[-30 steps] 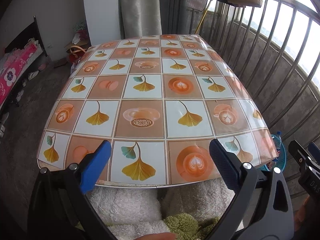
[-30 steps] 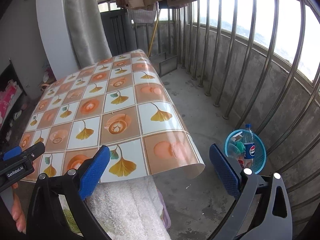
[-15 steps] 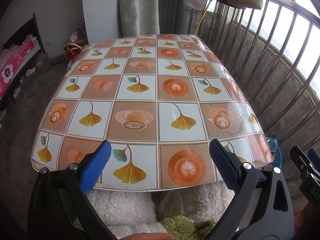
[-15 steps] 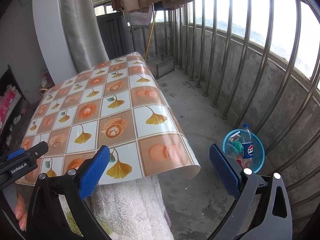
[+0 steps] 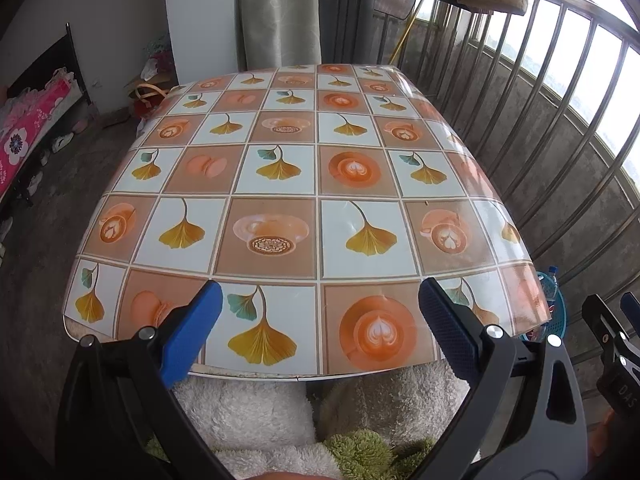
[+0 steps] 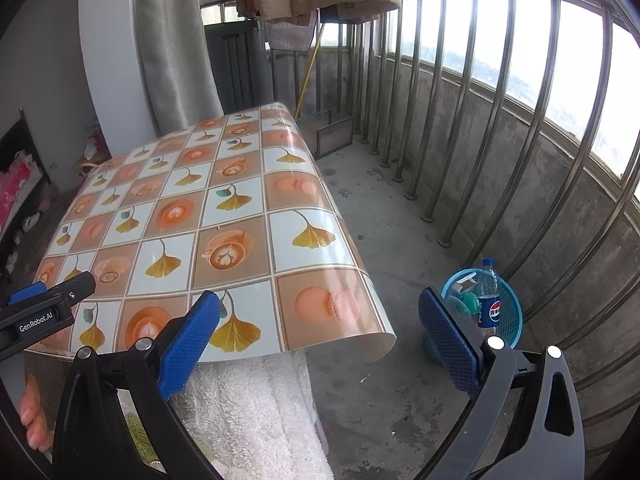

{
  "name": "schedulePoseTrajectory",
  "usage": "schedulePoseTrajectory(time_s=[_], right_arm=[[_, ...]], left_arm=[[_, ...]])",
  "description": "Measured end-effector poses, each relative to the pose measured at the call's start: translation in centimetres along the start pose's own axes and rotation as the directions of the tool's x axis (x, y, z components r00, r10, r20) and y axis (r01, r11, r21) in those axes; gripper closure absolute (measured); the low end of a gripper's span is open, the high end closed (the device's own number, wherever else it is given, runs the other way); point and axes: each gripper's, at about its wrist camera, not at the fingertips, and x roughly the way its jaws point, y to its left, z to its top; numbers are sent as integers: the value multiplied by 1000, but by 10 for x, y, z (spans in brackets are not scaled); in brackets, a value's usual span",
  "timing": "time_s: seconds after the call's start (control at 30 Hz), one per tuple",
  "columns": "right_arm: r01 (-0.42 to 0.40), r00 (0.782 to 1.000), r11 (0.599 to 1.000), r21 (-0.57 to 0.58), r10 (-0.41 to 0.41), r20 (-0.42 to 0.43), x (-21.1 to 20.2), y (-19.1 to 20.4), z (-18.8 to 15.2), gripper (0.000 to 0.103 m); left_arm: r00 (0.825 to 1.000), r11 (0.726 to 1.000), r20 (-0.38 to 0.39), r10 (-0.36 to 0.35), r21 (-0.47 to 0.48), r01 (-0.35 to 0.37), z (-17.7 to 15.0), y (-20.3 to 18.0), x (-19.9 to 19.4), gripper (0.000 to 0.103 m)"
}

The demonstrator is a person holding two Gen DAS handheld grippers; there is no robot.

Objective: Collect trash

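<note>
A blue plastic basket [image 6: 512, 312] stands on the concrete floor by the railing, at the table's right. It holds a Pepsi bottle [image 6: 489, 296] standing upright and some crumpled trash. A sliver of the basket [image 5: 558, 312] shows past the table corner in the left wrist view. My left gripper [image 5: 320, 320] is open and empty above the table's near edge. My right gripper [image 6: 318, 328] is open and empty, above the table's near right corner, left of the basket. The table [image 5: 280, 184] wears an orange and white patterned cloth with nothing on it.
A metal railing [image 6: 500, 120] runs along the right and back. A white fluffy fabric [image 6: 256, 412] lies below the table's near edge. A curtain [image 5: 276, 12] and wall stand behind the table. A bed with pink bedding [image 5: 24, 132] is at the far left.
Both grippers have drawn back and risen slightly; the table looks a little farther in both views. Both stay open and empty.
</note>
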Motion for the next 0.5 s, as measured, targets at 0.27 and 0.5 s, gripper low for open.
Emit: schedulePoseTrajectory(time_s=[0.27,0.5], right_arm=[[-3,1000,1000,0,3,-5,1,0,0,6],[-5,1000,1000,0,5,-4,3,0,0,6]], left_arm=[[1000,1000,1,5,1,-5,-2,2,0,9],[1000,1000,-3,9,4,-8,-3,2,1,9]])
